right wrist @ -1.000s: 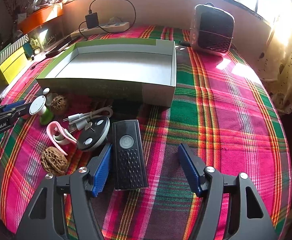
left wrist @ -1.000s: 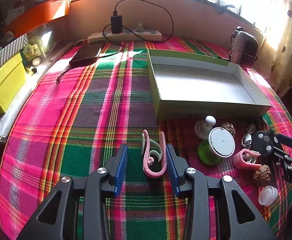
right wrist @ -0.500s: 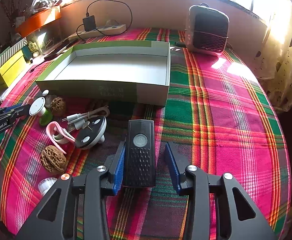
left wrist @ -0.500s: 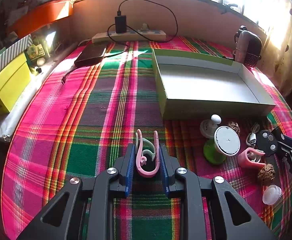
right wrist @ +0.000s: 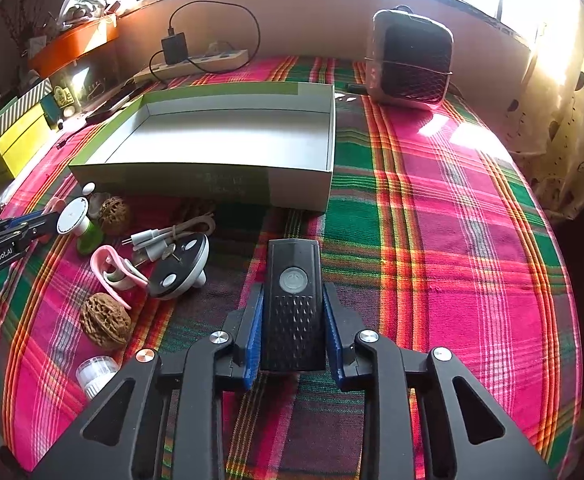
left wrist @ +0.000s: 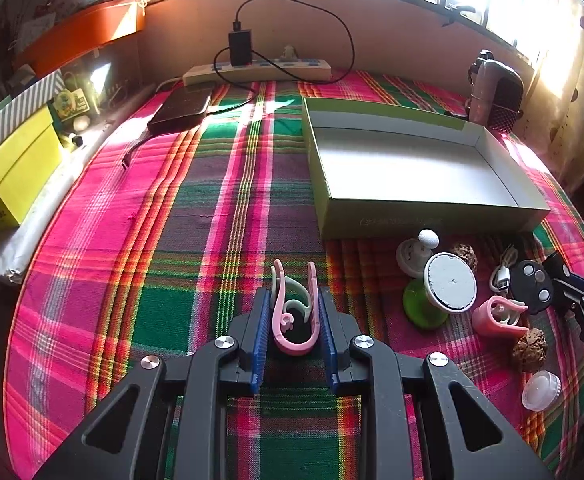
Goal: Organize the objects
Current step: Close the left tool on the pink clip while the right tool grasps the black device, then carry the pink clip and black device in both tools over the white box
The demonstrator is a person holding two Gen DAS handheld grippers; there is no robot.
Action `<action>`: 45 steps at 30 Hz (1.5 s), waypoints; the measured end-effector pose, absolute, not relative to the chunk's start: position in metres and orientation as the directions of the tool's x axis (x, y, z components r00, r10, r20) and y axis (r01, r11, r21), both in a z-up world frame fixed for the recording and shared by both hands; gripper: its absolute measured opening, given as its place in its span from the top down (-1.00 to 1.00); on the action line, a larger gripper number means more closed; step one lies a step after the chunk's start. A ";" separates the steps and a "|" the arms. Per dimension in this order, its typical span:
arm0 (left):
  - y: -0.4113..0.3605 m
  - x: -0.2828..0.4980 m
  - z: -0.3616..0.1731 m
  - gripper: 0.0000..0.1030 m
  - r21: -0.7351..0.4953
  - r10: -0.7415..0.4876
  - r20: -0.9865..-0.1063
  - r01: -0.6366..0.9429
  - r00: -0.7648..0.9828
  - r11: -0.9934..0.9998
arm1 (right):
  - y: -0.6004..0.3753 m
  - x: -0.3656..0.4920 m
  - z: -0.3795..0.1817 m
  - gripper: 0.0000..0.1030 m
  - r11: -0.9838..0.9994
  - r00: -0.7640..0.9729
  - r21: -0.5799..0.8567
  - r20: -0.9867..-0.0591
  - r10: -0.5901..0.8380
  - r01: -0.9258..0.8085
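My left gripper (left wrist: 294,320) is shut on a pink clip (left wrist: 292,316) and holds it over the plaid cloth. My right gripper (right wrist: 292,320) is shut on a black remote (right wrist: 293,304). An open, empty green box (left wrist: 412,216) (right wrist: 172,180) lies ahead of both. In front of it lie a second pink clip (right wrist: 112,266), a black round disc (right wrist: 180,264), a white cable (right wrist: 160,236), two walnuts (right wrist: 106,320) (right wrist: 114,210), a green-based white disc (right wrist: 78,222) and a small white cap (right wrist: 96,374). The left gripper also shows at the left edge of the right wrist view (right wrist: 4,240).
A dark heater-like device (right wrist: 410,64) stands behind the box at the right. A power strip (left wrist: 256,72) with charger, a black phone-like slab (left wrist: 182,110) and a yellow box (left wrist: 12,176) sit at the back left. A curtain (right wrist: 564,120) hangs at the right.
Both grippers have closed: the left on the pink clip, the right on the black remote, which now sits centred between the fingers.
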State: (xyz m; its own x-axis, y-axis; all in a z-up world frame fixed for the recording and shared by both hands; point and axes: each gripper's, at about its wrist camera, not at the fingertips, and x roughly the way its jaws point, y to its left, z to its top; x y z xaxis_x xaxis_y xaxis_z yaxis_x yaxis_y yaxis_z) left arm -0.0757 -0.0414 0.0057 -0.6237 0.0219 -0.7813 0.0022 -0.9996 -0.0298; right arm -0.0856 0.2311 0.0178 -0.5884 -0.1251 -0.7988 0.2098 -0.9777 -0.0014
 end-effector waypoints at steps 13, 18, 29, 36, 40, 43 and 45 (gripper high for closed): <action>-0.037 -0.088 0.045 0.59 -0.046 0.065 -0.746 -0.046 -0.663 -0.998 | 0.233 -0.097 0.053 0.45 -0.977 -0.628 0.010 -0.764 -0.145 0.213; -0.029 -0.106 0.057 0.59 -0.051 0.088 -0.739 -0.075 -0.668 -0.996 | 0.226 -0.113 0.069 0.45 -0.971 -0.637 0.008 -0.753 -0.163 0.239; -0.008 -0.161 0.064 0.59 -0.059 0.120 -0.745 -0.114 -0.656 -0.992 | 0.212 -0.172 0.085 0.45 -0.969 -0.622 0.038 -0.760 -0.188 0.246; 0.006 -0.193 0.053 0.59 -0.053 0.114 -0.766 -0.115 -0.633 -0.992 | 0.202 -0.212 0.072 0.45 -0.971 -0.595 0.045 -0.784 -0.179 0.233; 0.011 -0.210 0.043 0.59 -0.056 0.115 -0.785 -0.115 -0.609 -0.992 | 0.198 -0.229 0.057 0.45 -0.974 -0.572 0.045 -0.803 -0.168 0.223; 0.013 -0.220 0.036 0.59 -0.037 0.098 -0.792 -0.113 -0.602 -0.993 | 0.196 -0.239 0.048 0.45 -0.975 -0.560 0.048 -0.812 -0.164 0.216; 0.013 -0.225 0.032 0.59 -0.033 0.095 -0.797 -0.113 -0.597 -0.993 | 0.196 -0.244 0.043 0.45 -0.975 -0.554 0.049 -0.816 -0.164 0.215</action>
